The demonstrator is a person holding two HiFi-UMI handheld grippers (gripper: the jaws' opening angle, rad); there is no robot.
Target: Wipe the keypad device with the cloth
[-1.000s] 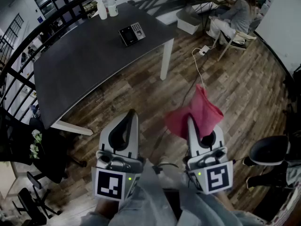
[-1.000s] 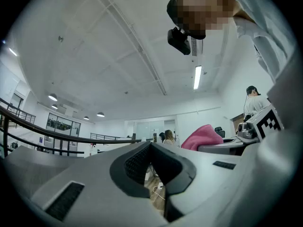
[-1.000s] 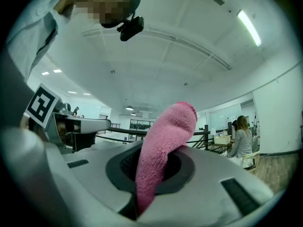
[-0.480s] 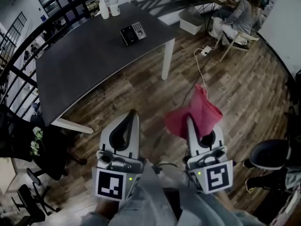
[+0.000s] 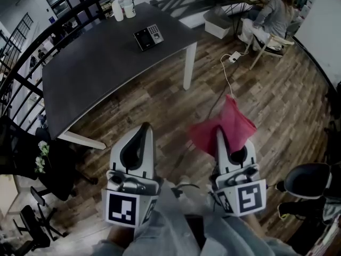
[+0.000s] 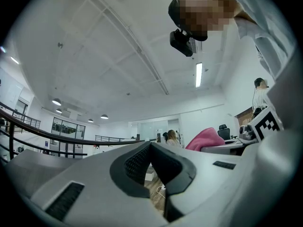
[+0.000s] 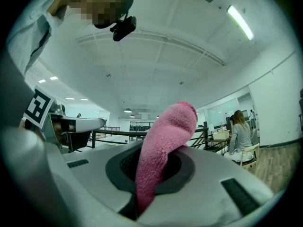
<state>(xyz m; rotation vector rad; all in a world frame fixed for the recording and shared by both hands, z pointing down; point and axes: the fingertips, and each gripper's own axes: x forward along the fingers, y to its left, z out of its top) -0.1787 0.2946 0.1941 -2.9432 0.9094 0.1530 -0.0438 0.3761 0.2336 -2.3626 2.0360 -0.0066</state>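
The keypad device (image 5: 148, 37), black with a grey number pad, lies on the far part of the dark grey table (image 5: 96, 68). Both grippers are held low over the wooden floor, well short of the table. My right gripper (image 5: 220, 134) (image 7: 152, 170) is shut on the pink cloth (image 5: 228, 126) (image 7: 166, 135), which sticks up out of the jaws and flops beyond the tips. My left gripper (image 5: 144, 129) (image 6: 151, 149) is shut with nothing in it. The cloth (image 6: 206, 139) also shows at the right of the left gripper view.
Two white bottles (image 5: 122, 7) stand at the table's far edge. A person (image 5: 272, 14) sits on a chair at the back right, near a white bin (image 5: 216, 24) and a floor cable (image 5: 230, 63). Black chairs stand at the left (image 5: 32, 159) and lower right (image 5: 308, 179). A black railing runs along the left.
Both grippers have sunk slightly in the head view and the table has slid a little up and left. The cloth has swung a bit to the right. Both grips are unchanged.
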